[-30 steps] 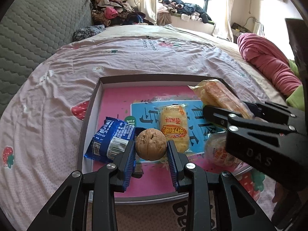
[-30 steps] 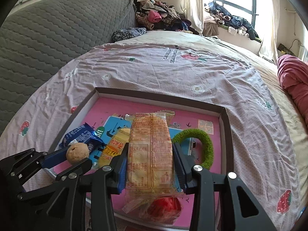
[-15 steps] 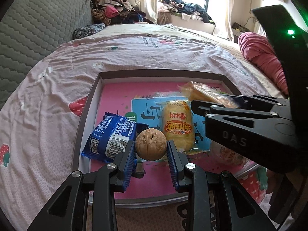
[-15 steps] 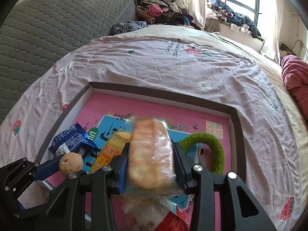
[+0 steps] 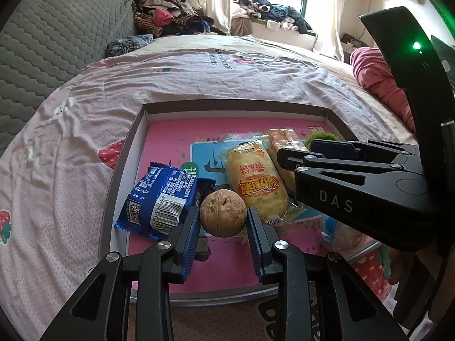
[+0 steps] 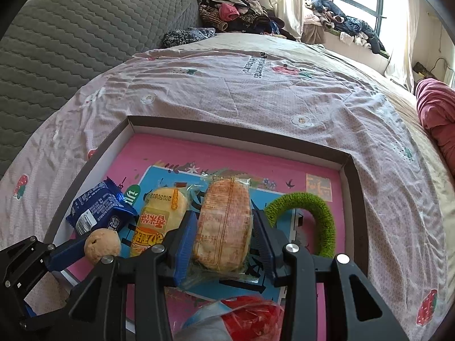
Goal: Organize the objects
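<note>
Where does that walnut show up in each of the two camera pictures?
Left wrist view: the walnut sits low in the middle, clamped in the left gripper.
Right wrist view: the walnut is at lower left, in that same gripper reaching in from the left edge.
Shared landmark: the blue packet in the box, just beyond the walnut in both.

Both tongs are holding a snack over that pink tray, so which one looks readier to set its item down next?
Probably the right tongs. Their clear-wrapped cake sits low over a bare patch of the tray, between the yellow pack and green ring. The left tongs hold the walnut nearer the tray's edge.
</note>
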